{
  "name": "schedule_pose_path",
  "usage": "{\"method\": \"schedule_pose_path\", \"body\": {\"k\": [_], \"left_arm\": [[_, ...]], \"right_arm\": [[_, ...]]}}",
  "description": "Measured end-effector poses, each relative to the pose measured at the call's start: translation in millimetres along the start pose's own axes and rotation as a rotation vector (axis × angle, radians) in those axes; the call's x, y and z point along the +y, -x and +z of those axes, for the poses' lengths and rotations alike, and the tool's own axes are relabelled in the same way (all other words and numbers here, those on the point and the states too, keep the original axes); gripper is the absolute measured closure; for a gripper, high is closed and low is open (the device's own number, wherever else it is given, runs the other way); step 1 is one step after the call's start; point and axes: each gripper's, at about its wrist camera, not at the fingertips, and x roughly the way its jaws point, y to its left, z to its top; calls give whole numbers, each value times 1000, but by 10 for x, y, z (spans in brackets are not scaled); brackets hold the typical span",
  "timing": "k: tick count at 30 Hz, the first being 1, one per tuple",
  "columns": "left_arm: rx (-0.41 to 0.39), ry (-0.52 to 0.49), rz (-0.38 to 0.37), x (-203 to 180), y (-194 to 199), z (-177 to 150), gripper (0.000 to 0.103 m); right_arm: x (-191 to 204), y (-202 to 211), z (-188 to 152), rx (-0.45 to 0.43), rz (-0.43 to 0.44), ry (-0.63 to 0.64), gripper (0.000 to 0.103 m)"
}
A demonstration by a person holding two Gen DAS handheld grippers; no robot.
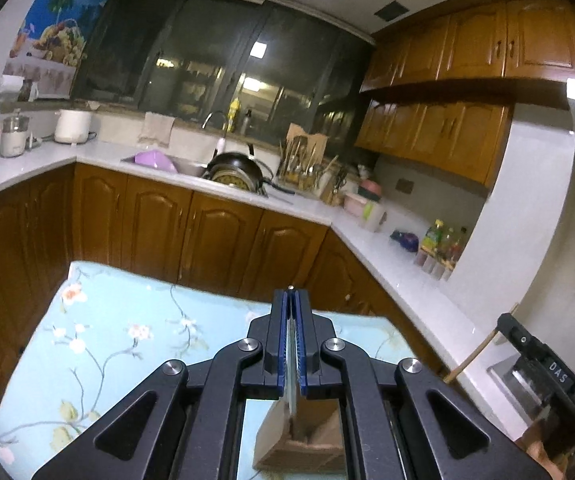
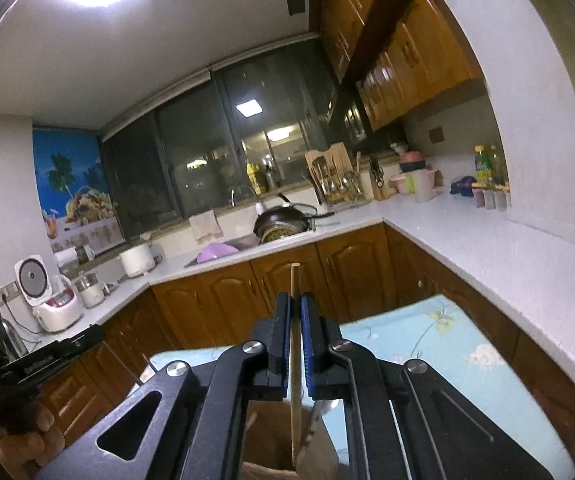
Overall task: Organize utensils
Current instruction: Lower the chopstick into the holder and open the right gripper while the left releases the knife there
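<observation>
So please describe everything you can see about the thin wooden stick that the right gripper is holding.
The thin, pale wooden stick, probably a chopstick, is straight and round. It stands clamped between the blue-padded jaws of the right gripper, which are shut on it. Its blunt top end rises a little above the jaws; its lower part runs down into the brown open-topped box below. In the left wrist view it shows slanting beside that gripper.

A cardboard box (image 2: pixel 283 440) stands on the table (image 2: pixel 439 344), before the counter (image 2: pixel 367 216) bearing the sink (image 2: pixel 243 244).
</observation>
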Motion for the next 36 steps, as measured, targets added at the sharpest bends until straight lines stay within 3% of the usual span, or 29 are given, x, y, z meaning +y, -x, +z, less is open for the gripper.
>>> {"method": "schedule_pose_path", "body": {"k": [8,24,26,27,29,32,33,34,36], "left_arm": [[74,4,-7,59,-274,-76,100],[105,-6,5,131,-170,89,99],[121,1,9,128,-164,82,93],[126,9,6,134,-150,91,83],[110,16,9,144,-83,113,72],[94,18,11,167,35,147,60],[94,19,14,176,55,128,51],[93,23,20,189,100,119,43],[85,31,28,216,211,92,37]], "right_arm": [[-126,-194,-365,99,-20,-35,97],[-180,-222,-344,126,-22,-44,94],[-178,-223,-343,132,-18,-45,90],[-184,-224,-350,135,-21,-47,86],[-194,-190,-331,131,-13,-55,62],[-201,-105,-317,111,-7,-61,55],[-203,-64,-306,106,-1,-66,53],[-205,-24,-298,102,6,-72,45],[-210,55,-291,91,18,-82,30]]}}
